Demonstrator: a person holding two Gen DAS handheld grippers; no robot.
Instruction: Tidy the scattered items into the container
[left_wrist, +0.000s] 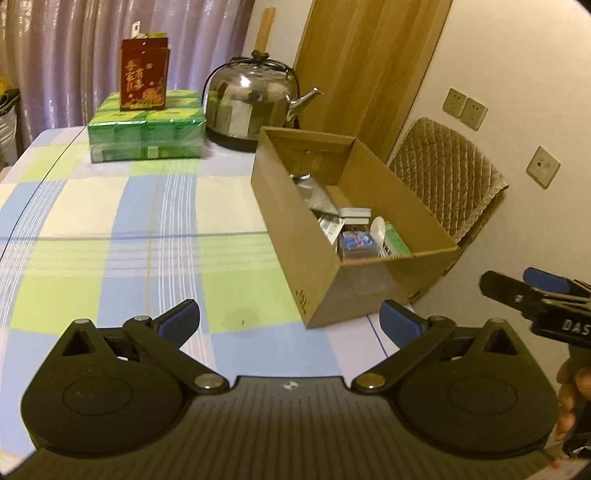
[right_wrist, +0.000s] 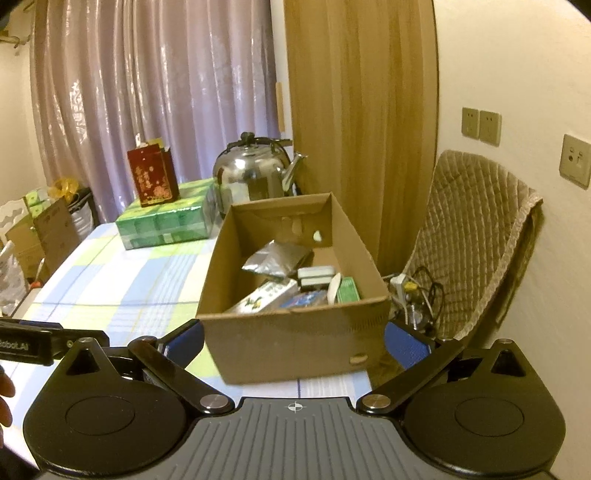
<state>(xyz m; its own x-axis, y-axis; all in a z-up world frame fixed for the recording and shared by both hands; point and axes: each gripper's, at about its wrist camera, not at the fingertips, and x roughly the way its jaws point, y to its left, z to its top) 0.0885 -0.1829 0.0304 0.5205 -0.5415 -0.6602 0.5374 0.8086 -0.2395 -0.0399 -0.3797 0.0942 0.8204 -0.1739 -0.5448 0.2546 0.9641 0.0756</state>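
An open cardboard box (left_wrist: 295, 236) (right_wrist: 288, 343) stands on the checked tablecloth at the table's right side. Inside lie a silver foil pouch (right_wrist: 275, 258), small white tins (right_wrist: 316, 275), a white spoon (left_wrist: 378, 227), a green packet (right_wrist: 349, 290), a blue packet (left_wrist: 356, 240) and a printed carton (right_wrist: 264, 297). My left gripper (left_wrist: 290, 321) hangs open and empty over the cloth, in front of the box's near left corner. My right gripper (right_wrist: 295, 343) is open and empty just before the box's near wall. The right gripper's tip (left_wrist: 524, 291) shows at the left wrist view's right edge.
A steel kettle (left_wrist: 253, 99) and a green wrapped pack (left_wrist: 146, 125) with a red box (left_wrist: 144, 77) on top stand at the table's far end. A quilted chair (right_wrist: 472, 240) with cables sits right of the box. A person's fingers (left_wrist: 569, 398) hold the right gripper's handle.
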